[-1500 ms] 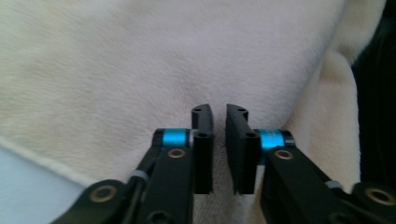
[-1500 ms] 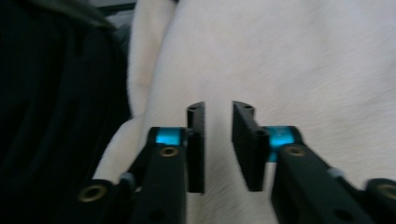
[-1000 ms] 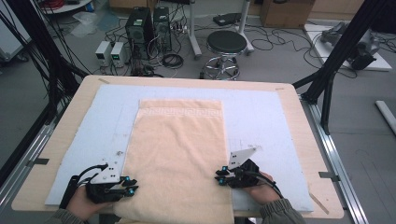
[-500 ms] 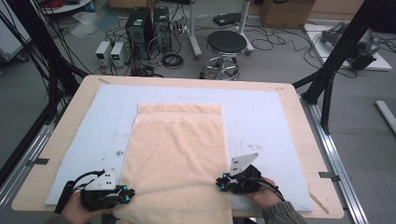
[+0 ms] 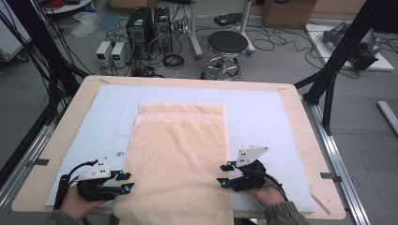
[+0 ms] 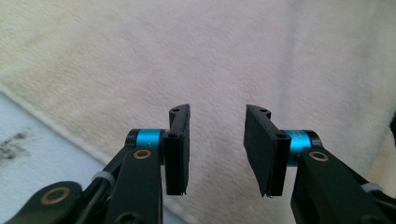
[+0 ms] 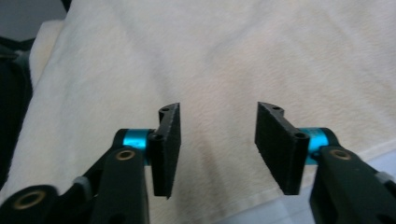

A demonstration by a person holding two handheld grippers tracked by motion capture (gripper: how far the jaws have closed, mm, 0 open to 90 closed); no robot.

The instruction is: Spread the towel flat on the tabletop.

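A peach towel lies flat along the middle of a light blue mat, and its near end hangs over the table's front edge. My left gripper sits at the towel's left edge near the front. Its jaws have just been opening and now stand apart with nothing between them. In the left gripper view the open left gripper points over the towel. My right gripper sits at the towel's right edge. Its jaws have also just been opening, and the right gripper is open above the towel, gripping nothing.
The mat covers most of the wooden table; bare mat shows beside the towel's hem. Black frame poles stand at the table's corners. Behind the table are a stool, computer towers and floor cables.
The towel has slid slightly toward the near edge. Both hands have stayed at its front corners, and the jaws' blue tips now stand apart.
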